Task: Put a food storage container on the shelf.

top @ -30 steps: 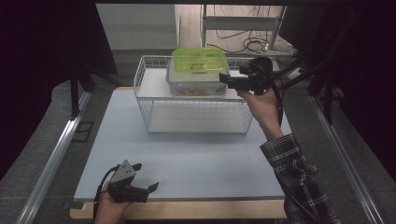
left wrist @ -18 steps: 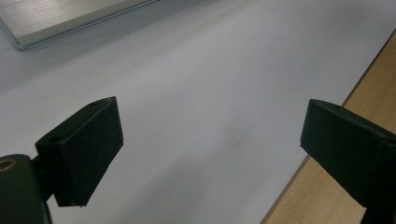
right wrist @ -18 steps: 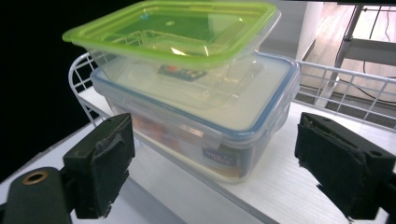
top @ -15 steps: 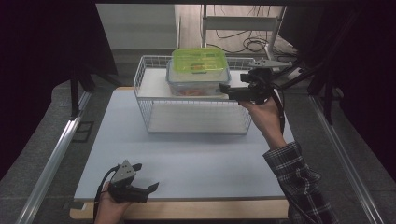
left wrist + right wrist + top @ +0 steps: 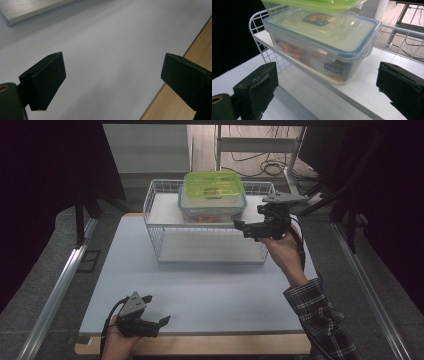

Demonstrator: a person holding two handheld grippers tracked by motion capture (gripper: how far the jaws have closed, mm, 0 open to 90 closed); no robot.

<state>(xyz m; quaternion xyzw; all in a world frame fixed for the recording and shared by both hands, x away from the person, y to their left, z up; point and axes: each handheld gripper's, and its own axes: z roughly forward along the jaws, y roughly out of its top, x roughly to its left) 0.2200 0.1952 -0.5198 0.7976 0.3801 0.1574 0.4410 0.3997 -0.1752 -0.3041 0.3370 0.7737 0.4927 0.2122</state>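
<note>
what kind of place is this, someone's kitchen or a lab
Most likely a lab or recording workspace, not a kitchen. A person works two handheld grippers over a bare white mat, loose cables trail across the floor behind, and metal rails flank the table.

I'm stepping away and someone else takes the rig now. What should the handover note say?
Right claw: open, nothing between the jaws, which have just been opening; it sits beside the blue-rimmed container.
Left claw: open, resting at the near edge of the mat.
Things: the green-lidded container is stacked on the blue-rimmed one, on the wire rack shelf.
Done: nothing gripped.
Left: probably grasp the lower container.
</note>
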